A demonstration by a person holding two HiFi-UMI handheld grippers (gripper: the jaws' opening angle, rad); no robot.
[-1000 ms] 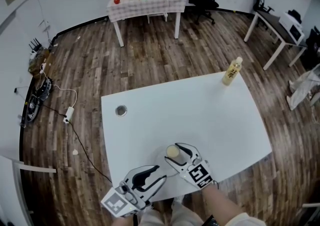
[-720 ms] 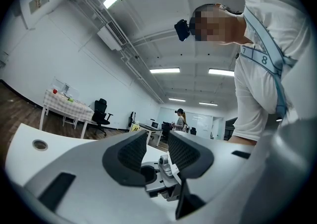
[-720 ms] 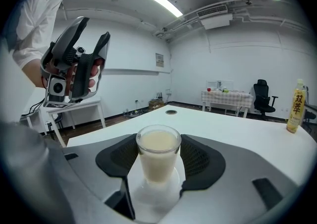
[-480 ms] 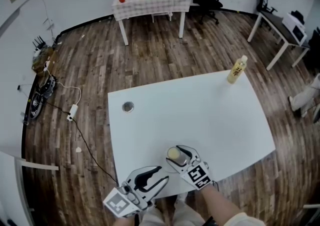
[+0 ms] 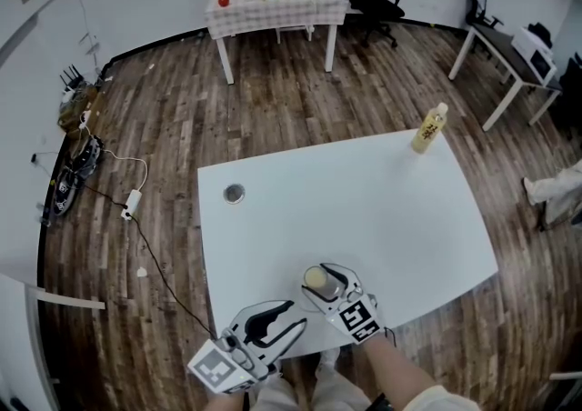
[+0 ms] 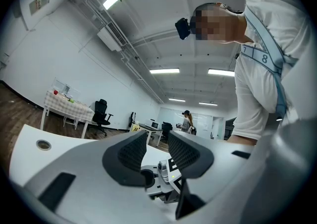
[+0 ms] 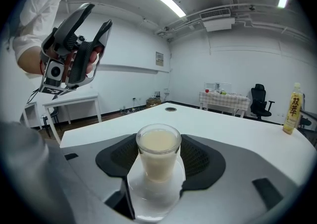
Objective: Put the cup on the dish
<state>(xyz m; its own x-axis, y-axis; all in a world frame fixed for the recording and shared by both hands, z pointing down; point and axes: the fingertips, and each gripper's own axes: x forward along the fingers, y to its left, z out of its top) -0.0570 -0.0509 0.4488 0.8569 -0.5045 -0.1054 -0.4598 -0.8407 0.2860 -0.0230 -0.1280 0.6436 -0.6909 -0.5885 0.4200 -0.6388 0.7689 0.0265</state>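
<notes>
Both tools sit low and close together, forearms coming in from the bottom of the head view. I read the left tool (image 5: 296, 318) as roughly level and angled toward the right one, with its jaws a narrow gap apart and nothing between them. A hand (image 7: 85, 60) is wrapped round its grip, white sleeve behind. The right tool (image 5: 320, 278) tips downward, marker cube facing up, bare forearm (image 5: 405, 373) trailing it. Its jaws stand wide, with the pads against both sides of the cup (image 7: 158, 154).

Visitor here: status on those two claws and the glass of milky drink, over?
Left gripper open, empty. Right gripper shut on clear glass cup of milky liquid, over round white dish. Yellow bottle far off, not in the way.
</notes>
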